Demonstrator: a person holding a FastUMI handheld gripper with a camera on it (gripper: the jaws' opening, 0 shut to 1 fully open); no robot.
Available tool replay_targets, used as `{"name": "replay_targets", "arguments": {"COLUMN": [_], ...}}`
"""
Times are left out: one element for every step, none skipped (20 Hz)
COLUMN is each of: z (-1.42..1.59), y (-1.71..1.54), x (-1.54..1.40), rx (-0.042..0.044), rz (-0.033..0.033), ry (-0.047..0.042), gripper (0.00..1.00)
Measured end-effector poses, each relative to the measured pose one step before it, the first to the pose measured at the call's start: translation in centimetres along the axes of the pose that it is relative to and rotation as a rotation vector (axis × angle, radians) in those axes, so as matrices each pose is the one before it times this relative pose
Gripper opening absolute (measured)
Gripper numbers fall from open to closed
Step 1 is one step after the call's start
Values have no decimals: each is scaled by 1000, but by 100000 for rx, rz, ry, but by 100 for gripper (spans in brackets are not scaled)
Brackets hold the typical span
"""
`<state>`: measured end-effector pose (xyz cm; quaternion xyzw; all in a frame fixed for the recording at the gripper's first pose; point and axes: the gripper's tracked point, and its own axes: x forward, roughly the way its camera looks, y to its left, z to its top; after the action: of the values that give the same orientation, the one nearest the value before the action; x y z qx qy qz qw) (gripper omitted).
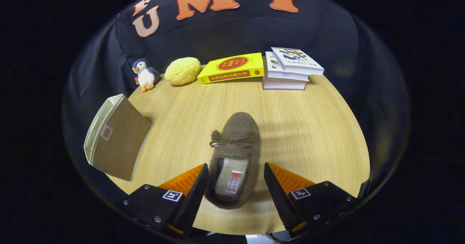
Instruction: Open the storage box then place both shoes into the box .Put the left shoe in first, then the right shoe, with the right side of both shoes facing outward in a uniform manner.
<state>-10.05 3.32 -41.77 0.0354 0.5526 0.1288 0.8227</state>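
Observation:
A brown fuzzy shoe point(235, 153) with a small bow lies on the wooden table point(308, 127), toe pointing away from me. Its heel end sits between my fingers, with a gap on each side. My gripper point(236, 173) is open around the heel and touches nothing. A brown storage box point(116, 140) with a cream rim stands to the left of the fingers, set at an angle with its cream-rimmed edge on the side away from the shoe.
Along the table's far edge stand a toy penguin point(145, 75), a yellow bun-shaped cushion point(182, 71), a yellow book point(232, 68) and a stack of white books point(290, 69). Bare wood stretches to the right of the shoe.

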Motion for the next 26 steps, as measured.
{"name": "replay_targets", "arguments": {"z": [-351,-124,-185,-60,133,-73,86,-29,74,-99,46,99,183,293,49,93,397,427,387,556,438,310,210,316,326,300], "y": [-503,-346,-379,-169,-293,-179,-331,-45,328,250,489,-309,-247,-276,181,527,749,703,423,561,814,1005,1220,1337,1476,1245], "x": [728,769,809,760,742,592,546,431,396,336,340,133,-83,-175,-546,-682,-743,-745,-780,-745,-835,-698,-937,-759,-763,-688], "rx": [285,-27,-156,-323,-273,-172,456,1267,2431,3205,3891,3526,3082,2170,2419,2547,2408,1380,401,-377,-669,-92,331,427,-149,-758], "rz": [-329,-13,-565,-259,-863,-614,-1567,-346,415,808,1355,-1948,-1509,-1861,-212,1000,1428,315,-964,-1284,-668,-76,575,1044,1234,864], "ry": [1082,324,852,255,-120,6,-43,89,20,431,439,-10,-431,-774,-121,-194,-837,-865,-903,-1629,-1488,-720,-373,-528,-879,-1070], "gripper": [89,87,83,80,74,71,64,60,50,46,37,30,21,16,10,7,5,5,5,4,4,4,4,4,5,4]}}
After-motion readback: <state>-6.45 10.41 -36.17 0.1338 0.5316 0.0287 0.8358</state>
